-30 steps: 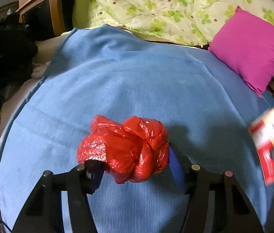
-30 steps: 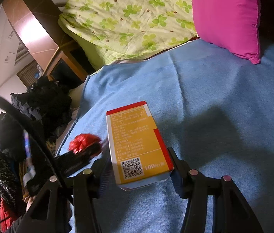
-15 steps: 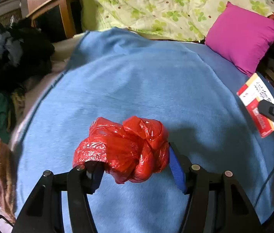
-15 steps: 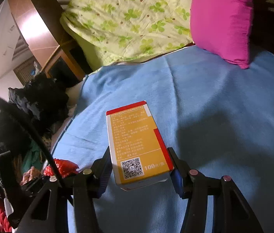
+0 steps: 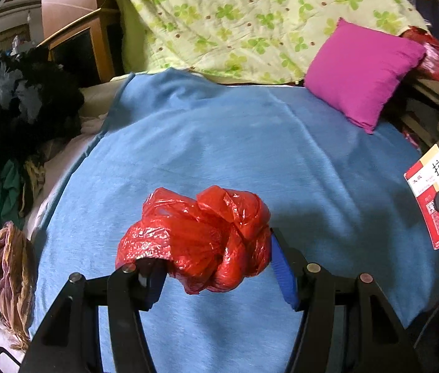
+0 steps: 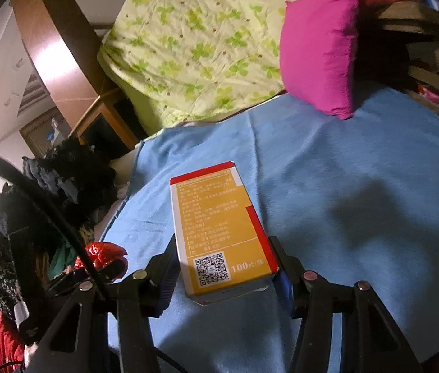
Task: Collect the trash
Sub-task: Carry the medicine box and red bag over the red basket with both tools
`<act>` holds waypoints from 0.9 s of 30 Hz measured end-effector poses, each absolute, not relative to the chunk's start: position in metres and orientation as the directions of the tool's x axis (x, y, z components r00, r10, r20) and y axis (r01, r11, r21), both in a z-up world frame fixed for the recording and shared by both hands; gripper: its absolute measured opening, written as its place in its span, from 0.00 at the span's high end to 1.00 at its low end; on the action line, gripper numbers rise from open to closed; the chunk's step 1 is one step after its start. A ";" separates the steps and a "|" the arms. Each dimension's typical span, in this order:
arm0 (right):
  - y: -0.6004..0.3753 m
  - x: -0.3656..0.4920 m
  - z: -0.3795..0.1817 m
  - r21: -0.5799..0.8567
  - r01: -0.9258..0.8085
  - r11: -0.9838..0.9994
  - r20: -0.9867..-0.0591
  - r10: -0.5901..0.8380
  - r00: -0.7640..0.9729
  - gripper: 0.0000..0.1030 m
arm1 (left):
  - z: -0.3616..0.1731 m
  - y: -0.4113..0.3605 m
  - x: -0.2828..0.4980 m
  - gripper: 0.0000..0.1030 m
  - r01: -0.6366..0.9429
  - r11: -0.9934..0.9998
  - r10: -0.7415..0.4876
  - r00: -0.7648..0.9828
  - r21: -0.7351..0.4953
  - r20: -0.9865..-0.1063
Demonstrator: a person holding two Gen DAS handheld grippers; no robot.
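Clearly the pick-up step is done for both pieces of trash and the carrying step is in hand. The left hand-held gripper is clamped on a crumpled red plastic bag, which bulges between and over its fingers and hangs clear above the blue blanket on the bed. The right hand-held gripper is closed on a yellow and red medicine box, its pads pressing the two long sides near the end with the QR code, the box pointing forward and held off the blanket. In the left wrist view the same box shows at the far right edge; in the right wrist view the red bag shows low on the left, so the two hands are well apart, each with its own load.

No bin or trash bag for the collected items shows in either view, so where they should go cannot be told. A pink cushion, a green-patterned quilt and a heap of dark clothes lie around the blanket, and none looks like a receptacle. My judgement is that the next move calls for bringing both loads to the container, keeping both grips firm on the way, then opening each over it. The slick bag seems the likelier one to slip.
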State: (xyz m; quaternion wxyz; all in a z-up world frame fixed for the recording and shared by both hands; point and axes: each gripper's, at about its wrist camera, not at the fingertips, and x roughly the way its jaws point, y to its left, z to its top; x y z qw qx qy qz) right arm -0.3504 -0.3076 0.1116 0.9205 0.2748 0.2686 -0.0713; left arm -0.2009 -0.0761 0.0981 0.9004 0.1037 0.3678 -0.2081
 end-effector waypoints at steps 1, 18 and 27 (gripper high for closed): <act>-0.308 -0.356 0.115 0.466 0.283 0.838 -0.530 0.008 0.848 0.45 | 0.101 -0.079 -0.206 0.40 0.459 0.888 -0.308 0.642 0.030 -0.702; -0.345 -0.480 0.142 0.438 0.434 0.787 -0.512 -0.179 0.840 0.45 | 0.131 -0.138 -0.275 0.40 0.604 0.797 -0.435 0.599 0.022 -0.673; -0.359 -0.538 0.138 0.416 0.526 0.742 -0.528 -0.274 0.804 0.45 | 0.127 -0.173 -0.303 0.40 0.674 0.739 -0.482 0.549 0.020 -0.683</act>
